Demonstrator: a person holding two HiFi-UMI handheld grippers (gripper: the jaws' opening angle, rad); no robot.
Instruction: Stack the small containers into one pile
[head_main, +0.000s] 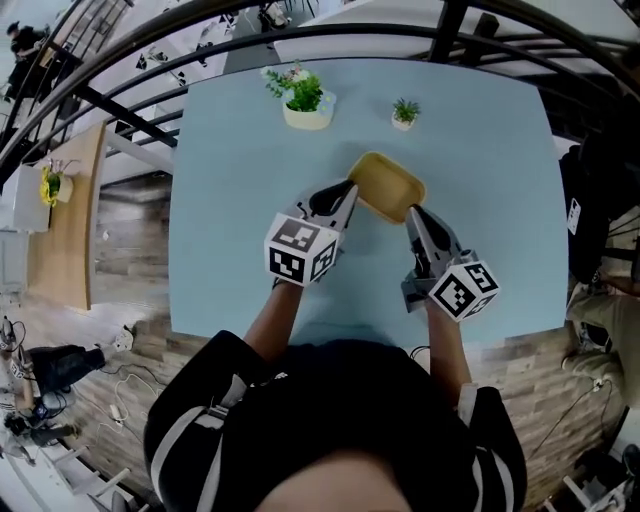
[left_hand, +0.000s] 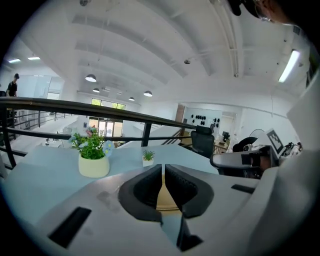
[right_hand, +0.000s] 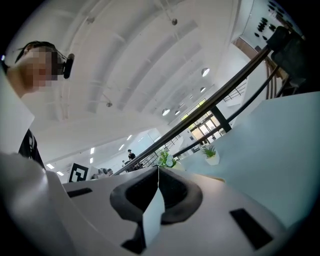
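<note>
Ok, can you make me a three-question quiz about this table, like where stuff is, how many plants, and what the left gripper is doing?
1. Where is the yellow container?
A) between the left gripper and the right gripper
B) on the floor
C) on a chair

2. How many potted plants stand on the table?
A) one
B) two
C) four

3. The left gripper is:
A) wide open
B) shut on the yellow container's rim
C) holding a plant

Answers:
1 A, it sits between both gripper tips.
2 B, a flowering plant and a small plant.
3 B, the yellow rim is pinched between its jaws.
</note>
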